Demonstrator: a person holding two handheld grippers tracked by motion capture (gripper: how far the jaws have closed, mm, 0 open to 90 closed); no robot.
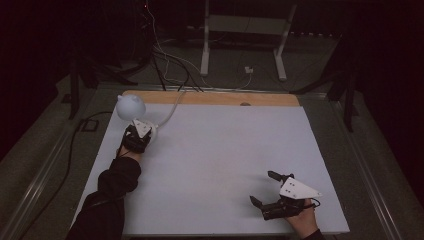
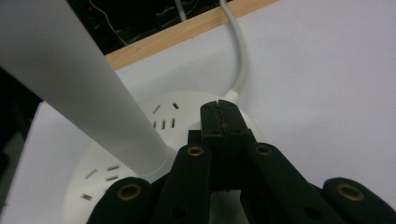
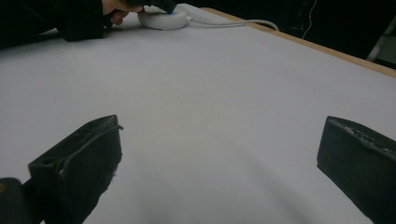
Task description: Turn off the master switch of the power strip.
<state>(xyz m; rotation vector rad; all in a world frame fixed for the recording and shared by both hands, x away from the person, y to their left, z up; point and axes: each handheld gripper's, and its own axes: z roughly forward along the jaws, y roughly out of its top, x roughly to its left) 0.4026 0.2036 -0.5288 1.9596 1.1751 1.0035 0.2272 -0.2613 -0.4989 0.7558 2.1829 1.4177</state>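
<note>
Two grippers are at work over a white table, one at each side. At the far left corner stands a small white desk lamp with a rounded head, a slanting stem and a flat round base. The left gripper is down on that base, held by a hand in a dark sleeve. From the high view the base is mostly hidden under the gripper. The left gripper view brings it close: the round lamp base has short dark slots in its top, the pale stem rises steeply to the upper left, and the two jaws are pressed together with no gap, their tips resting over the base near where the white cord enters it. Whether they pinch anything I cannot tell. The right gripper view, looking across the table, shows a faint blue glow on the base.

The cord runs off over the table's far wooden edge.

Over at the near right, the right gripper sits low over bare table with its jaws spread wide and nothing between them; a grey three-cornered plate rides on top.

The room beyond is dark, with loose cables on the floor and the white legs of a stand behind the table.
</note>
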